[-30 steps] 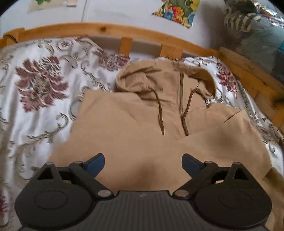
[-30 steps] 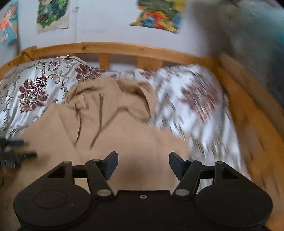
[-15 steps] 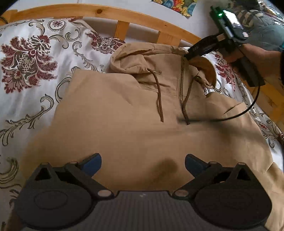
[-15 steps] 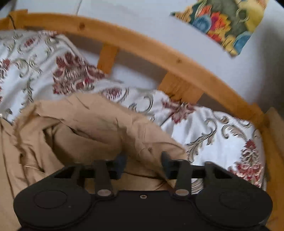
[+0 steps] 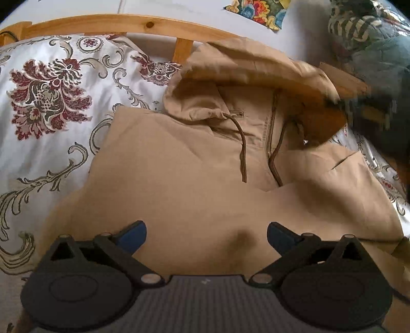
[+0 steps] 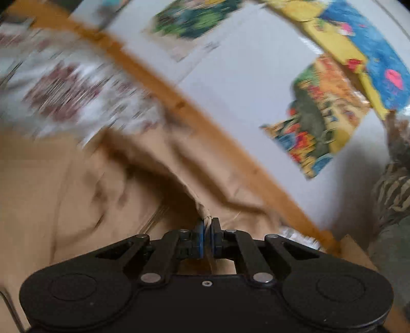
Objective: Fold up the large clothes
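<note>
On the flowered bedspread (image 5: 46, 107) a tan hoodie (image 5: 184, 179) lies face up, sleeves folded in over the body, hood (image 5: 246, 74) toward the wooden bed rail (image 5: 107, 24). The right gripper (image 6: 208, 231) is clamped on the hood's edge, a pinch of fabric showing between its closed jaws. The left gripper (image 5: 206, 234) hangs wide open over the lower body, holding nothing. The step looks like folding the hood down onto the chest. To do it well, carry the edge low and straight along the zip line, keep the drawcords (image 5: 242, 151) tucked inside, and let go only once the hood lies flat
</note>
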### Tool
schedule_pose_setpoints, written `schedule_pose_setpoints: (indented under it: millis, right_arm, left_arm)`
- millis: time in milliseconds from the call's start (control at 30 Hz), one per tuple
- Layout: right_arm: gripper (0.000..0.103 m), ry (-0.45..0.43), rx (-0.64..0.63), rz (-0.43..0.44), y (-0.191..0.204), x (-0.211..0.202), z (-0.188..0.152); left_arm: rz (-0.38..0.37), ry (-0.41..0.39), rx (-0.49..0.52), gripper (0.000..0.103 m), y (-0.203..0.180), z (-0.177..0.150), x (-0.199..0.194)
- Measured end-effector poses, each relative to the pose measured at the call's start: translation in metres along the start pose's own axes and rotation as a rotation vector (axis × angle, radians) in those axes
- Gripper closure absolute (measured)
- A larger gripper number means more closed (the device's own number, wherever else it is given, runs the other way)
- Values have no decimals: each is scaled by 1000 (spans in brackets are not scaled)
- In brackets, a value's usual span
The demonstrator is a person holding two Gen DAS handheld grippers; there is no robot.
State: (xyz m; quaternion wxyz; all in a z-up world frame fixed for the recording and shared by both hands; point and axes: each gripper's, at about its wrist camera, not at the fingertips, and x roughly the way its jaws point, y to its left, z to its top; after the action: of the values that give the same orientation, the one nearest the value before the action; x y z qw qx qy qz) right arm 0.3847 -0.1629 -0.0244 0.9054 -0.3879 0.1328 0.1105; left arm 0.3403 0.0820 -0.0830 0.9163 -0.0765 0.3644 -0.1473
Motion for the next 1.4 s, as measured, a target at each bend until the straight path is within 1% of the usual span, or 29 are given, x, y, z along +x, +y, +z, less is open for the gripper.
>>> schedule_pose_setpoints:
  millis: [67,167,233,267,333,367,400,433,467,500,533,567,633,667,700,733,767,867,933,967,1000,1033,1067,1167,1200,1233,1267,1300,1400]
  right_arm:
    - [99,64,-16,33,12,3,-20]
    - [98,129,-48,51,24,19,-40]
    - [96,180,-62,59,32,34,-48]
    - [93,207,-51,64,33,39,-52]
    - [77,231,26,89,26,45,-53]
    - [73,222,81,110,19,42,-52]
    - [61,210,135,129,11,36,-49]
    - [50,193,206,156,2,29,-45]
    - [45,169,271,178,-8,21,-41]
    - [33,139,330,195,-17,13,-36]
    - [25,107,379,202,-27,7,-29]
    - [22,72,412,195,-36,2,-21]
    - [15,18,412,164,-49,1,-2]
    - [11,3,383,144,-53,6,10]
    - [4,-7,342,139,-55,15,21]
    - [1,-8,289,156,-54,28,31]
    - [2,12,239,187,-54,43,40]
    - [2,60,80,243,-44,76,62]
    - [2,84,-55,229,-29,92,71]
    - [4,95,-103,231,-25,100,72]
    - [9,109,-137,225,-22,106,74]
    - [15,118,-137,220,-22,108,75]
    - [19,119,-108,219,-26,110,78]
    - [37,114,-18,223,-39,108,80]
    - [63,119,-3,225,-41,107,80]
    - [93,131,16,227,-41,107,80]
    - [98,142,47,222,-43,106,79]
    - [98,132,74,218,-45,101,79]
    - [101,66,92,165,-42,72,80]
  left_arm:
    - [-9,-2,-19,1,3,0,-1]
    - [-13,-6,-29,1,5,1,-1]
    - [-10,-5,-21,1,5,0,0]
    - [-7,-4,-16,1,4,0,0]
    - [-5,-6,-8,1,4,-1,0]
    - [-6,-7,-10,1,4,-1,0]
    - [-8,-8,-17,1,5,0,0]
    - [-11,-8,-28,1,7,1,0]
    - [-14,-9,-37,1,8,1,0]
    - [-16,-9,-43,1,8,1,0]
    - [-16,-8,-43,1,9,1,1]
    - [-15,-7,-42,1,8,1,1]
    - [-10,-7,-33,1,7,1,1]
    - [-8,-7,-30,1,6,0,1]
    - [-8,-6,-27,1,6,0,1]
    - [-7,-7,-25,1,6,0,0]
    - [-8,-7,-25,1,6,0,0]
    - [-14,-9,-34,1,7,1,-1]
    - [-18,-7,-42,1,8,2,-1]
    - [-19,-8,-44,1,8,2,-1]
    - [-21,-9,-45,1,8,2,-2]
    - [-22,-10,-47,1,8,3,-2]
    - [-23,-12,-49,1,9,3,-3]
    - [-30,-17,-66,1,10,5,-5]
    - [-31,-20,-69,1,10,5,-7]
    - [-31,-24,-71,1,9,6,-8]
    - [-34,-30,-72,1,8,7,-10]
    - [-43,-40,-76,2,8,9,-14]
    - [-91,-85,-94,7,8,18,-30]
